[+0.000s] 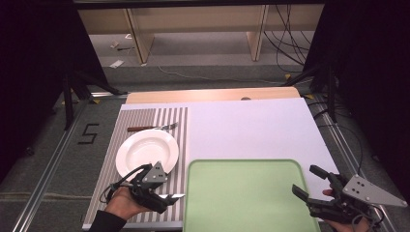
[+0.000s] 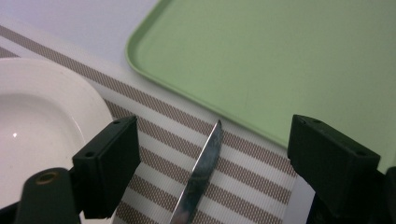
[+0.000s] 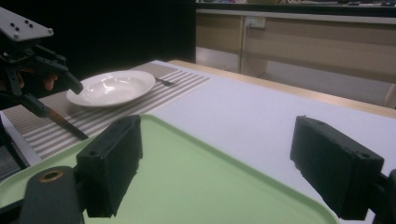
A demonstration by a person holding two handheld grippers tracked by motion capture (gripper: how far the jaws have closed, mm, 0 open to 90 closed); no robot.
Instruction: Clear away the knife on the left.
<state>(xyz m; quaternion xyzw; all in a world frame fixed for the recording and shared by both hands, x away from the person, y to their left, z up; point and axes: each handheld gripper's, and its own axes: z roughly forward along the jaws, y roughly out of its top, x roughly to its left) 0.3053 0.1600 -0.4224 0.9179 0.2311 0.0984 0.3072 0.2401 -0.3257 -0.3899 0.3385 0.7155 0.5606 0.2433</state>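
A table knife lies on the striped placemat, its tip pointing toward the green tray. My left gripper is open low over the mat, one jaw on either side of the blade and neither touching it. In the right gripper view the left gripper hovers at the knife. A white plate sits just beyond it, with a wooden-handled fork behind. My right gripper is open and empty at the tray's right edge.
A white sheet covers the table right of the mat. The tray holds nothing and its raised rim runs close to the knife tip. Dark stands and cables flank the table.
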